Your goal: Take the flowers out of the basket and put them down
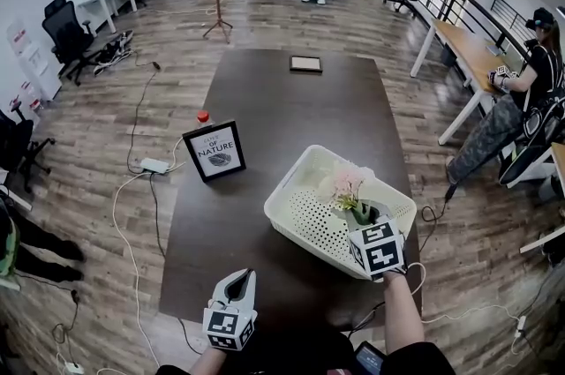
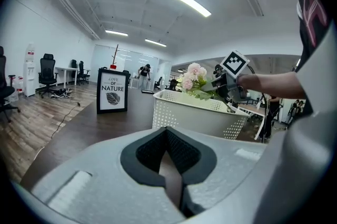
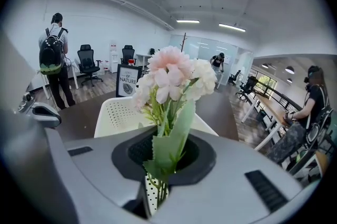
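The framed sign (image 1: 214, 150) near the tabletop's (image 1: 265, 91) left edge is reading "LOVE OF NATURE", and it is hiding most of a red-capped thing (image 1: 203, 116) behind it. The right gripper (image 1: 363, 216) is clenching the stems of the pink and white flowers (image 1: 344, 183), holding them above the white basket (image 1: 305, 225) at the near right corner, with the stem ends lost between the jaws. The left gripper (image 1: 237, 280) is hovering at the near edge, jaws together on nothing.

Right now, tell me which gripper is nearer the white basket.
Right. The right gripper hangs over the basket's near rim, jaws shut on the flowers. The left gripper is off the basket's left, over the table's near edge.
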### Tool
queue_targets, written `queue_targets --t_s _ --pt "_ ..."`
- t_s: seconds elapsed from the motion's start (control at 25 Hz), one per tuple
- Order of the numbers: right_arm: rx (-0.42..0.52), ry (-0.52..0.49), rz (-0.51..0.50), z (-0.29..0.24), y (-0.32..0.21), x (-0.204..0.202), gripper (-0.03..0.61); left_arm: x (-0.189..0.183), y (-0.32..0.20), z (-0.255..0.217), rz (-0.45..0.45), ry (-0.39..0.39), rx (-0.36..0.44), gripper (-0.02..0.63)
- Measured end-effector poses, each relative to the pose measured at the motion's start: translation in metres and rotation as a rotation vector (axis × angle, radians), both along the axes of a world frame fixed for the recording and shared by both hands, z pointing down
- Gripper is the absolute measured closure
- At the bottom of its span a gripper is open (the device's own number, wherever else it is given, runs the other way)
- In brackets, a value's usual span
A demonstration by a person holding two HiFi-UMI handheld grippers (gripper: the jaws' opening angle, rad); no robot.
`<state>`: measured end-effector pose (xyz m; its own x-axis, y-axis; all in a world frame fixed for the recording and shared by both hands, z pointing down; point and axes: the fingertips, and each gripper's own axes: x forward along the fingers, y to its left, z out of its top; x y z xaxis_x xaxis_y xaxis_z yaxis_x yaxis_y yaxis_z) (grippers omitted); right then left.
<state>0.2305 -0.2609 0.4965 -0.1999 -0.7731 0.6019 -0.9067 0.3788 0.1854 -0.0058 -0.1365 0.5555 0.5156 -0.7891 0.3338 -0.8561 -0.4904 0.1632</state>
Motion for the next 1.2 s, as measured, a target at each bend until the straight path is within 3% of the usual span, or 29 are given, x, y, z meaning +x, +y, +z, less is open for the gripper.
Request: queue_targets --t_s 0.88,1.2 --pt "0.14 -0.034 -0.092 -0.071 0.018 -0.039 0.528 -0.021 0.011 -0.02 -0.091 0.08 0.045 0.604" --pt "0.157 -0.07 -0.138 -0.085 0.024 -0.065 0.528 -0.034 0.017 -0.026 -0.118 0.065 0.063 0.604"
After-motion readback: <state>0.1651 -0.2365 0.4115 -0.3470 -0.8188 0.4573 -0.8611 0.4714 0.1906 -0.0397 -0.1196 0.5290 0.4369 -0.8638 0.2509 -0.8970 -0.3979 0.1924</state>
